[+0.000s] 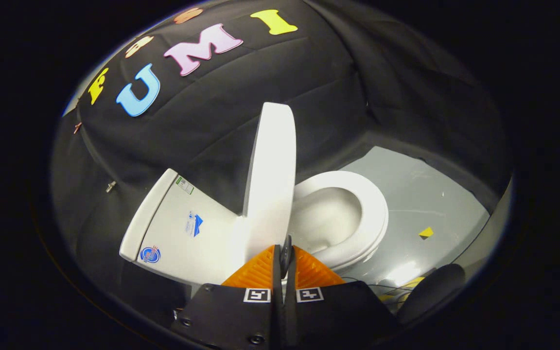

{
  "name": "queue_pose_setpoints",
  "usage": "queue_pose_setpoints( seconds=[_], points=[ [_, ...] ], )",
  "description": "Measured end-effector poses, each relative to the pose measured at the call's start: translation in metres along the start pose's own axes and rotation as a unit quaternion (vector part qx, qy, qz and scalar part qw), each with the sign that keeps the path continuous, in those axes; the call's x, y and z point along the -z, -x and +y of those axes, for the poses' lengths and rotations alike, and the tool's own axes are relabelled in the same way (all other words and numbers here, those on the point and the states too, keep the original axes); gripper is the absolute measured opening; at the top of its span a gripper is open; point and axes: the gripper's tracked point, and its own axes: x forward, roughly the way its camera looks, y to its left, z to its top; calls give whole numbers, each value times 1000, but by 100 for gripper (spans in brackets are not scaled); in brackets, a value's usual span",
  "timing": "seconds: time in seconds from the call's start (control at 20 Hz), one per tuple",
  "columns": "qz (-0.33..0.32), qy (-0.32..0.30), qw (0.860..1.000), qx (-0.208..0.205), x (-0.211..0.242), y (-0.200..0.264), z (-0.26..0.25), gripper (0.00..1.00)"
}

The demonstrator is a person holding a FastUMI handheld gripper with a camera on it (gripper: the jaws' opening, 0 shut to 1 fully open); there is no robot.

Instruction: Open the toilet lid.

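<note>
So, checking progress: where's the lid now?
In the gripper view the lid stands raised, just ahead of the closed gripper, between tank and seat.

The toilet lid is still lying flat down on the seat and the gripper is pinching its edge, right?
Not quite. The gripper view shows the toilet lid lifted, standing nearly upright above the seat, with the bowl open beside it. The gripper does look closed on the lid's edge.

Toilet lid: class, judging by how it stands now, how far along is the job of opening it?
Nearly done: the toilet lid stands raised on edge, the seat and bowl uncovered. In hand: the gripper looks pinched on the lid's lower edge. Left: lean it toward the tank and release.
</note>
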Motion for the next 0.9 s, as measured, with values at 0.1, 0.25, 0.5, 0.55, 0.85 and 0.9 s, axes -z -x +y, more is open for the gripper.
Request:
queue_pose_setpoints(
  seconds=[0.1, 0.25, 0.5, 0.55, 0.85, 0.9],
  points=[
    [-9, 20, 1000, -2, 0, 4, 20, 5],
    [-19, 49, 999, -8, 0, 10, 47, 5],
    [-32, 97, 994, -24, 2, 17, 94, 5],
    [-34, 106, 993, -27, 4, 19, 103, 5],
    [-43, 159, 985, -49, 16, 22, 154, 5],
    [-44, 167, 984, -52, 18, 21, 161, 5]
  ],
)
